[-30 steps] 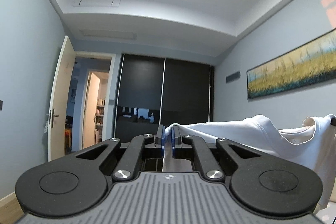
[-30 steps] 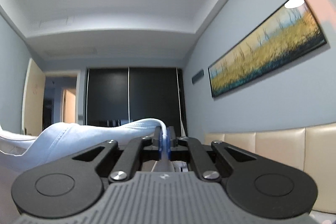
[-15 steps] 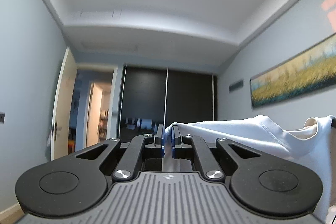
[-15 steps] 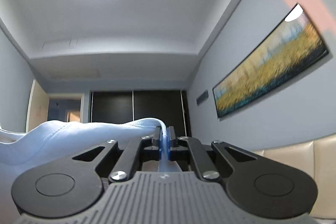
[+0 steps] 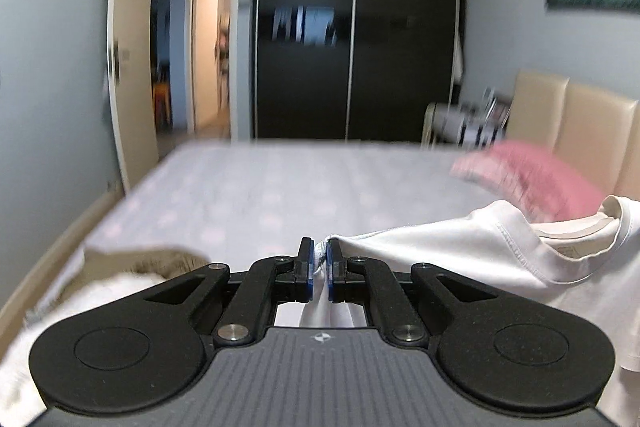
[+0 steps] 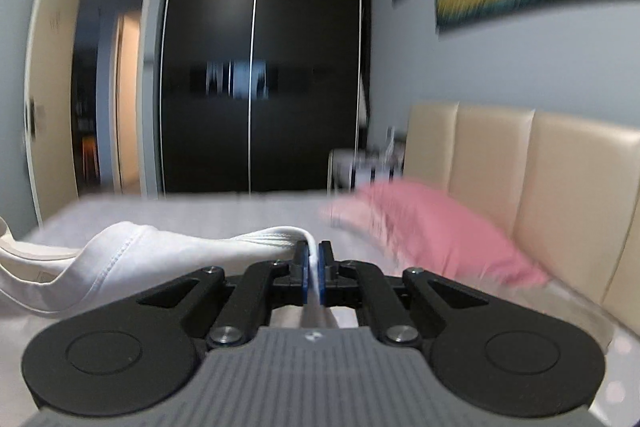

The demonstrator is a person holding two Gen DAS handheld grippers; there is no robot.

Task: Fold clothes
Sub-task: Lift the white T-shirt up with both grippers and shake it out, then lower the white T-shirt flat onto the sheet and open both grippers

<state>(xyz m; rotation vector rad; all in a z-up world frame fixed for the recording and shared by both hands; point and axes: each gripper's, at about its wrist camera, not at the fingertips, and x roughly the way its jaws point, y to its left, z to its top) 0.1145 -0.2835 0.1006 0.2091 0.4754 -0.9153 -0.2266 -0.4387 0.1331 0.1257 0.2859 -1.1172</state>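
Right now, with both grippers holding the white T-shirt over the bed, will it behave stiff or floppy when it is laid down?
Probably floppy: the white T-shirt sags between the left gripper and the right gripper. It looks light and thin, so it will likely wrinkle.

1 white tee, 1 pink pillow, 1 bed.

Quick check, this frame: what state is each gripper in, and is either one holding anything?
Left gripper: shut on the white cotton T-shirt, pinching its edge.
Right gripper: shut on the same shirt's other edge.
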